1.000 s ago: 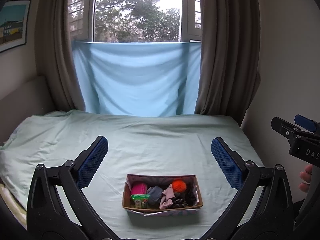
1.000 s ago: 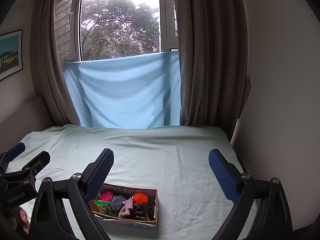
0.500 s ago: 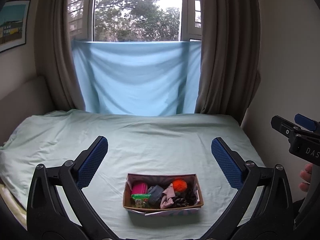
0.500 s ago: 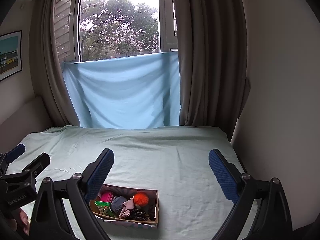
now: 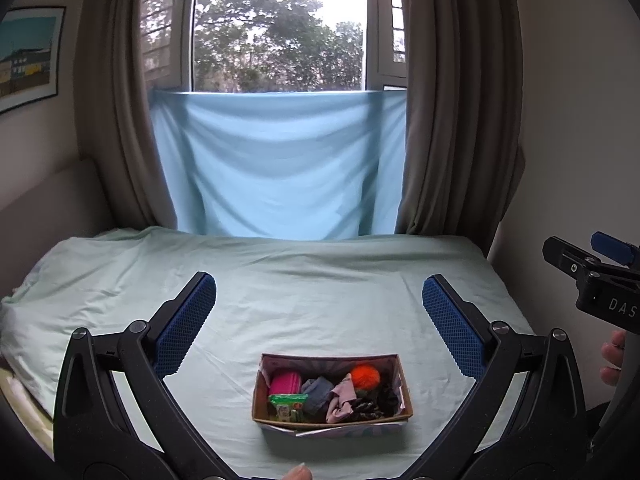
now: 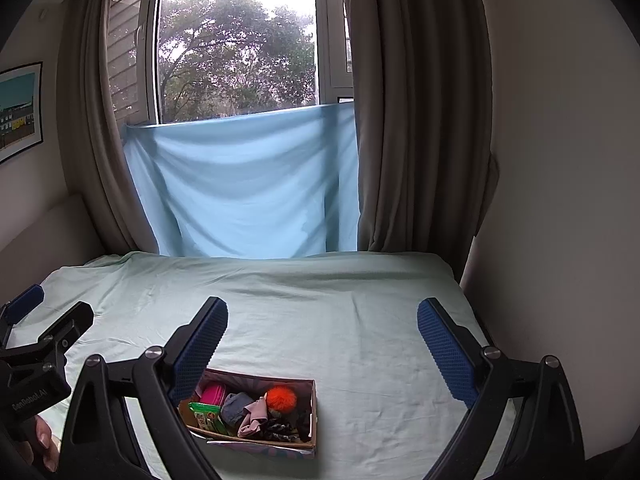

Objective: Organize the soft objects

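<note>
- left gripper [image 5: 319,312]: jaws wide apart, empty, above bed [image 5: 100,280].
- cardboard box [image 5: 332,420] on the sheet: pink pouch [image 5: 285,383], grey sock [image 5: 318,394], orange pom-pom [image 5: 365,376]; light, limp, pinch mid-bunch.
- right gripper [image 6: 322,334]: spread, empty.

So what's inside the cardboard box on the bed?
The box holds a pink pouch, a green packet, a grey-blue cloth, a pink cloth, an orange pom-pom and dark scrunchies. Anything beneath them is covered.
</note>
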Demonstrator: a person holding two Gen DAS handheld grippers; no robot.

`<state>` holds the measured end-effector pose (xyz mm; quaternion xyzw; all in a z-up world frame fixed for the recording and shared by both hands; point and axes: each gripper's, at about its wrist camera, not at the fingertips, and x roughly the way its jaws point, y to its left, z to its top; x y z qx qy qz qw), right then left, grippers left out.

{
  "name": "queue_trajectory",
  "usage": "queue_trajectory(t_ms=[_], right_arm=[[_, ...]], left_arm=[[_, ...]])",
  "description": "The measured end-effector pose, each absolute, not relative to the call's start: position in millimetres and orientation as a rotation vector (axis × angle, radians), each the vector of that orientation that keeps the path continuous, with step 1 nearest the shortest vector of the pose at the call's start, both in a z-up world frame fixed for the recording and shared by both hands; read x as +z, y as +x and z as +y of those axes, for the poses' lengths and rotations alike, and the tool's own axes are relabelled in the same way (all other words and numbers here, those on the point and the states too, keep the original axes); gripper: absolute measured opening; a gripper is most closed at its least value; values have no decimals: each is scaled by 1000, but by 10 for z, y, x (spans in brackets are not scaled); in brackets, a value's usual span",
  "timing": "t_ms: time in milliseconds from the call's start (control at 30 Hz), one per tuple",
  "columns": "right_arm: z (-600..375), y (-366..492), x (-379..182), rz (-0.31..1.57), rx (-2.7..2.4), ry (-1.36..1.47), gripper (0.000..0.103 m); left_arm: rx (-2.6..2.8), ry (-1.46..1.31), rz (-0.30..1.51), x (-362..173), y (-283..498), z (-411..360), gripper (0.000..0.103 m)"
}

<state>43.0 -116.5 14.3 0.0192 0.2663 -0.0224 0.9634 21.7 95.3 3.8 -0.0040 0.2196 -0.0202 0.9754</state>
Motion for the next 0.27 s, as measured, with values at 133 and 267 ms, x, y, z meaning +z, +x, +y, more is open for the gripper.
queue_trajectory(t_ms=[133, 267], right_arm=[[-1152, 435, 142, 539, -47, 39, 95], [-1150, 440, 140, 542, -48, 41, 95]], left_arm=[[-1, -8, 443, 40, 225, 972, 103], [26, 7, 428, 23, 213, 966, 103]])
